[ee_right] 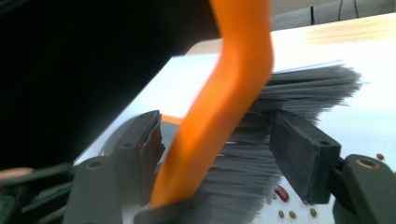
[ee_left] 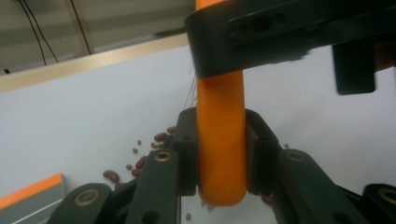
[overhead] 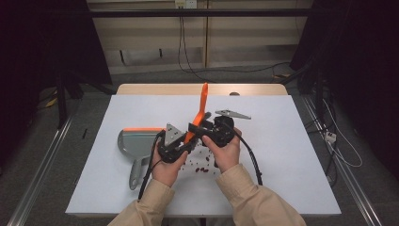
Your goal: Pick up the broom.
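Note:
A brush with an orange handle [overhead: 203, 101] stands tilted above the white table. My left gripper [overhead: 189, 139] is shut on the handle's rounded lower end [ee_left: 219, 121], with both pads pressed against it in the left gripper view [ee_left: 221, 154]. My right gripper [overhead: 198, 126] comes in from the right, higher on the brush. In the right gripper view [ee_right: 217, 154] its jaws stand open around the orange handle [ee_right: 233, 84] and the grey bristles [ee_right: 303, 88]; one pad is close to the handle, the other at the bristles' edge. Dark red beans [overhead: 200, 162] lie scattered beneath both hands.
A grey dustpan [overhead: 134, 143] with an orange lip lies flat on the table's left half, its handle toward the near edge. Small seeds sit among the beans [ee_left: 140, 163]. The white sheet [overhead: 291, 155] covers the table. Dark stands and cables surround it.

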A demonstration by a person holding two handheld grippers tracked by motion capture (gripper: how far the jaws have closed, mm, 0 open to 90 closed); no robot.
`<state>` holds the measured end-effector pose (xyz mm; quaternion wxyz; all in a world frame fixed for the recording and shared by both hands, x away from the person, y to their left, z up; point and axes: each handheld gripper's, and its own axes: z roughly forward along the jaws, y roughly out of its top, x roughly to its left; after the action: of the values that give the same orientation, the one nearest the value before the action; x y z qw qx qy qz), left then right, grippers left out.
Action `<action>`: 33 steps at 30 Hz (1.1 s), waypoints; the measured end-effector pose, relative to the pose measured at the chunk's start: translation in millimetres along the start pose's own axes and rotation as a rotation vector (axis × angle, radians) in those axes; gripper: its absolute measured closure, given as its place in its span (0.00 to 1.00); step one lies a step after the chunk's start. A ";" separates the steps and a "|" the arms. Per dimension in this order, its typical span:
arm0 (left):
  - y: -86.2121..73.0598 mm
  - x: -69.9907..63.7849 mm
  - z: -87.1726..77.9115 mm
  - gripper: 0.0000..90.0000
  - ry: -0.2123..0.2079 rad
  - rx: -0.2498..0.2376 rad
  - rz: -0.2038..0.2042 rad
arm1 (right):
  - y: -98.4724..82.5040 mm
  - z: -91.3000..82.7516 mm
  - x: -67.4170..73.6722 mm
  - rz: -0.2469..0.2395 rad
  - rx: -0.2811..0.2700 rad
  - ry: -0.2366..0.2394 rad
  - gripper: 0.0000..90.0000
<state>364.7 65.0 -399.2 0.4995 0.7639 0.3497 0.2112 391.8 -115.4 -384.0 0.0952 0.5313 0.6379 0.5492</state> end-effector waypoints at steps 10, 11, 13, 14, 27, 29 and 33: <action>3.5 -14.6 -0.4 0.77 0.006 -0.022 0.070 | 1.0 2.6 -5.0 0.125 0.030 -0.017 0.47; 3.3 -16.1 -0.1 0.76 0.015 -0.023 0.086 | 1.4 1.5 -5.1 0.151 0.038 -0.016 0.51; 3.5 -18.6 0.4 0.74 0.020 -0.027 0.101 | 2.6 -0.9 -5.3 0.190 0.047 -0.008 0.57; 3.3 -20.0 1.0 0.72 0.021 -0.033 0.100 | 2.9 -1.8 -5.6 0.202 0.051 -0.006 0.60; 1.3 -0.8 1.4 0.35 -0.056 0.010 -0.003 | 22.3 -24.1 -28.0 0.077 0.043 -0.048 0.78; 1.7 2.5 -0.1 0.32 -0.055 0.015 -0.002 | 25.4 -29.2 -35.0 0.050 0.054 -0.071 0.78; 1.6 7.2 -1.7 0.27 -0.059 0.019 -0.006 | 29.1 -38.7 -49.1 0.027 0.065 -0.086 0.78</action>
<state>368.8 71.1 -397.3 0.5031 0.7733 0.3393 0.1838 401.6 -181.9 -368.7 0.0977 0.5658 0.6436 0.5061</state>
